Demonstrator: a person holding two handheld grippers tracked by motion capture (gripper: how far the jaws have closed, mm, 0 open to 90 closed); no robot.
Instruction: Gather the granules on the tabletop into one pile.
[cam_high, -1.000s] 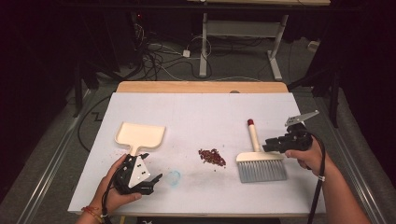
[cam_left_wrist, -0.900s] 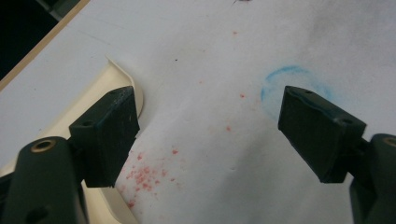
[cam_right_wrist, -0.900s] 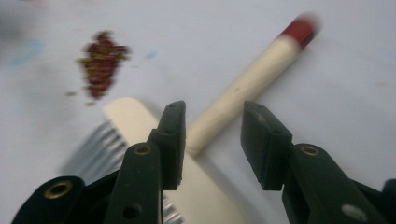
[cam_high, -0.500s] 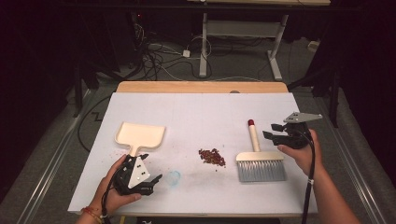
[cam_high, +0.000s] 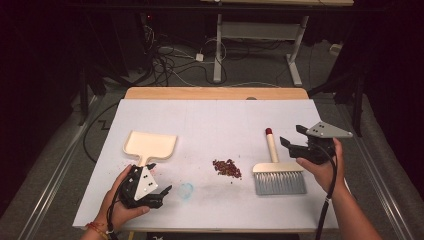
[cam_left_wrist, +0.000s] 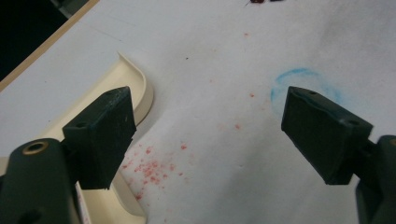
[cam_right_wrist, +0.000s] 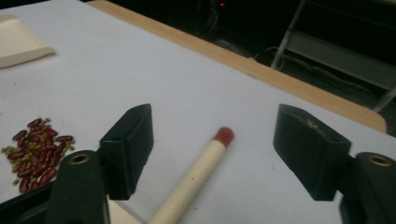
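Right gripper (cam_high: 292, 142): my fingers have just been opening; they stand wide, off the brush, holding nothing.
Brush (cam_high: 276, 169): flat on the white worktop (cam_high: 215, 120), its red-tipped handle (cam_right_wrist: 196, 175) lying between and below my right fingers, untouched.
Beans (cam_high: 227, 168): small heap just left of the bristles.
Left gripper (cam_high: 159, 187): fingers wide, holding nothing, beside the dustpan (cam_high: 150, 146) handle.
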